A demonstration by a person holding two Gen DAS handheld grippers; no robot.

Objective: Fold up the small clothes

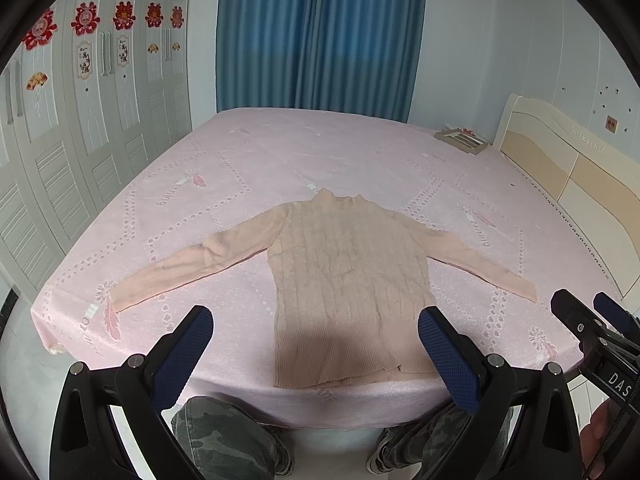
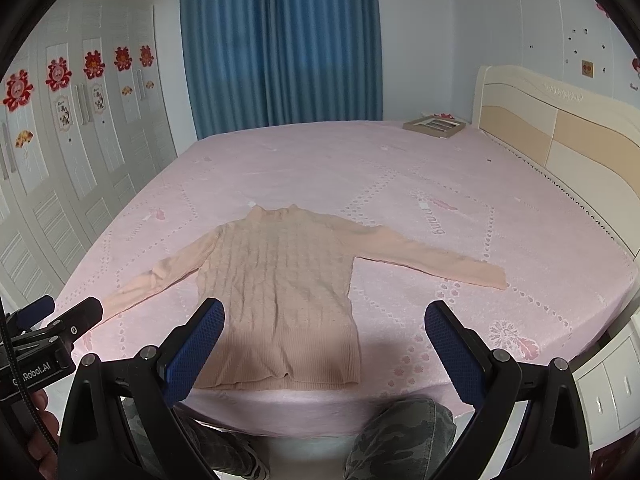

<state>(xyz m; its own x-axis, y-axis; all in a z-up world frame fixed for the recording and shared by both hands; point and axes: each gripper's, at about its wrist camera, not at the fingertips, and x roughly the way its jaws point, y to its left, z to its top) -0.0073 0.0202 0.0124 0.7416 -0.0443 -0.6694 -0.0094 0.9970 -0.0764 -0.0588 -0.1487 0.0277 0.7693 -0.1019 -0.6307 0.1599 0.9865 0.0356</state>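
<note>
Plainly, nothing is folded yet, and you judge the handling from how it lies.

Garment: the pale peach cable-knit sweater with a high ribbed collar (image 1: 348, 276) lies flat and face up on the pink patterned bed cover (image 1: 280, 152), hem at the near edge of the bed, collar pointing toward the blue curtains (image 1: 316, 36).

Sleeves: both are spread wide; the left sleeve (image 1: 188, 268) runs out toward the white wardrobe doors (image 1: 80, 128), the right sleeve (image 2: 432, 258) toward the cream headboard (image 2: 560, 136).

Left gripper (image 1: 316, 348): the blue-padded jaws stand wide apart, holding nothing, hovering above the hem without touching it.

Right gripper (image 2: 324, 344): likewise spread wide and empty, poised over the hem's right corner (one pad overlaps the knit in view, but you cannot tell any contact).

Handling: expect it light, soft and limp, with some stretch; it will likely sag and drape wherever it is unsupported, and a thin pinch may drag on the cover.

Where to grip: take each sleeve at the cuff, or the body at a shoulder seam and the ribbed hem band (image 1: 344, 356), where the knit looks denser.

Caution: pinch only the sweater, since the cover beneath could come up with it.

Bystanders: a flat tan box (image 2: 434, 125) sits well apart near the headboard.
</note>
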